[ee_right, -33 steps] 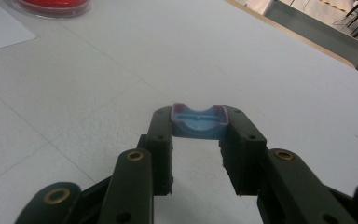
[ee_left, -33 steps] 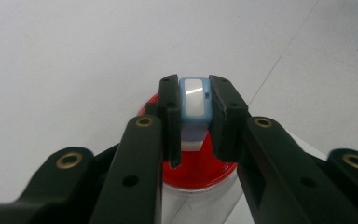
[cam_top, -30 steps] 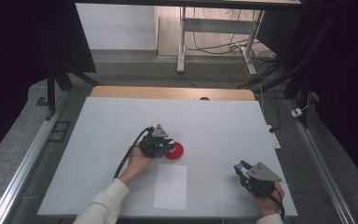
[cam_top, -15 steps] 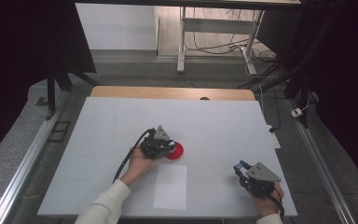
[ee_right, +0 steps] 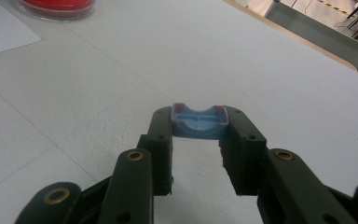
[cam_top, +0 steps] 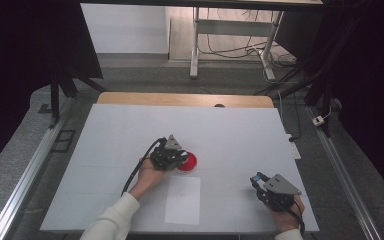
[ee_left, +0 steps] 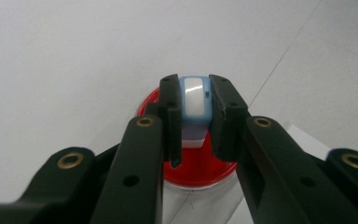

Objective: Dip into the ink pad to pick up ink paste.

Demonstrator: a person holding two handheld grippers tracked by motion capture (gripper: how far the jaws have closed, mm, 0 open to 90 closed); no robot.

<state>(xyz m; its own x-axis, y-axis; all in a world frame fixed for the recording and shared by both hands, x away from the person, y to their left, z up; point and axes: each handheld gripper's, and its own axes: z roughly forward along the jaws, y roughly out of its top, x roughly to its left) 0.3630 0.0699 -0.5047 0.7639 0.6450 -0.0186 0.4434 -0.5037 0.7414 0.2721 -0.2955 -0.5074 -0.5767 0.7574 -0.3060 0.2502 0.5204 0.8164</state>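
a white table with a wooden strip along its far edge. beyond it, a grey floor, a metal stand and loose cables. metal rails flank the table.

Dish lies behind paper sheet on table.

White table under the camera, its top marked with faint grid lines, and a bare wooden strip runs along the far edge. Near the middle sits a shallow red dish. Just in front of it, toward the near edge, a white sheet of paper lies flat.
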